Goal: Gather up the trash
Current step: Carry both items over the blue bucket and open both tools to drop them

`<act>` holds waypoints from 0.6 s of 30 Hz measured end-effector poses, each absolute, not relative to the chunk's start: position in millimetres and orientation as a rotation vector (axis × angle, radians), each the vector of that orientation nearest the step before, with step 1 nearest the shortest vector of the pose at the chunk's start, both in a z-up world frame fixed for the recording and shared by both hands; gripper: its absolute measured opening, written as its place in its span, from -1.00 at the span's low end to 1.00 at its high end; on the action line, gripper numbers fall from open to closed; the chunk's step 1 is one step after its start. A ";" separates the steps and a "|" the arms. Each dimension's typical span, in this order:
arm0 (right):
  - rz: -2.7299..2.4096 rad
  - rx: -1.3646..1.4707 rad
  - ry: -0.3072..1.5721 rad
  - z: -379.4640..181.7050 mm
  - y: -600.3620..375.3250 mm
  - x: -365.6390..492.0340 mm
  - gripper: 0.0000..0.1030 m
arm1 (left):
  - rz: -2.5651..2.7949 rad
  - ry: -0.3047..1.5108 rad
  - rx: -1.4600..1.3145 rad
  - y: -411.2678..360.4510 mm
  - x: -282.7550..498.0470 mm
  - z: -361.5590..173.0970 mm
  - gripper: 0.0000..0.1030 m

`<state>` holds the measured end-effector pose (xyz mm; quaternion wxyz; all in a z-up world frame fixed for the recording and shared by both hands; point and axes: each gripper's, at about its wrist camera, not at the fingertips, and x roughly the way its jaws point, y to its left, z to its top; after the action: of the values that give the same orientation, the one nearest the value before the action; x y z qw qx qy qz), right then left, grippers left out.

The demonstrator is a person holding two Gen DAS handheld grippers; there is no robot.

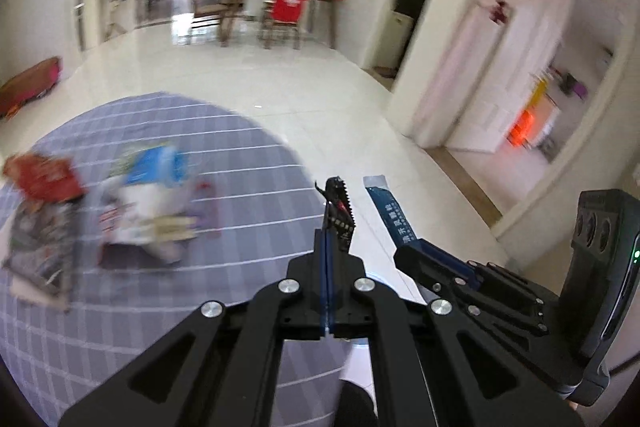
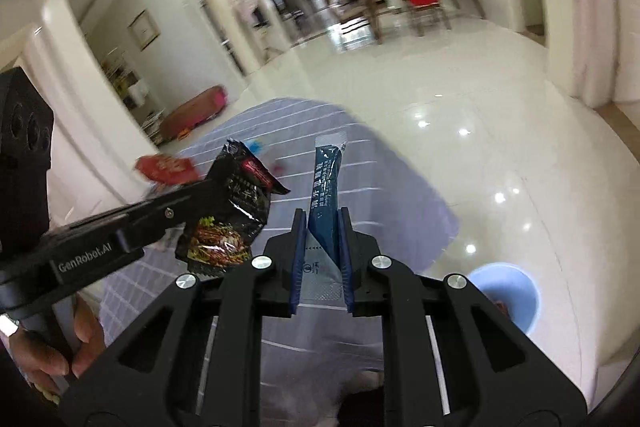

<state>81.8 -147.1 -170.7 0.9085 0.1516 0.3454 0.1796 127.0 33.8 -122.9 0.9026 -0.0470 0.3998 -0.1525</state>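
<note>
My left gripper [image 1: 330, 259] is shut on a black snack wrapper [image 1: 339, 215], seen edge-on above the purple checked table [image 1: 240, 155]. In the right wrist view the same wrapper [image 2: 228, 219] hangs from the left gripper [image 2: 208, 187]. My right gripper [image 2: 322, 247] is shut on a dark blue sachet [image 2: 325, 187] that stands upright between the jaws; it also shows in the left wrist view [image 1: 386, 211]. More trash [image 1: 148, 203] lies blurred in a heap on the table's left, with a red packet [image 1: 44, 177]. A light blue bin [image 2: 508, 291] stands on the floor at lower right.
The round table's edge [image 2: 400, 163] drops to a glossy white tiled floor [image 1: 280, 75]. A dining table with chairs and a red shirt [image 1: 286, 5] stands far back. White doorways [image 1: 480, 67] are to the right. A hand [image 2: 60, 347] holds the left gripper's handle.
</note>
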 end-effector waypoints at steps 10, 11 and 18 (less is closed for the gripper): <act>0.169 0.410 0.739 -213.0 -242.2 84.7 -0.64 | -0.471 0.908 0.026 -77.4 169.2 -165.9 -0.99; 0.154 0.417 0.742 -218.5 -249.8 86.8 -0.47 | -0.476 0.914 0.035 -84.2 173.3 -170.6 -0.99; 0.088 0.507 0.776 -247.7 -286.2 86.0 0.10 | -0.492 0.990 0.092 -122.6 189.4 -202.4 -0.99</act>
<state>86.0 -286.2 -247.7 0.8936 0.2442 0.3743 0.0423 189.3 -122.6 -202.4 0.8502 0.0439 0.4699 -0.2334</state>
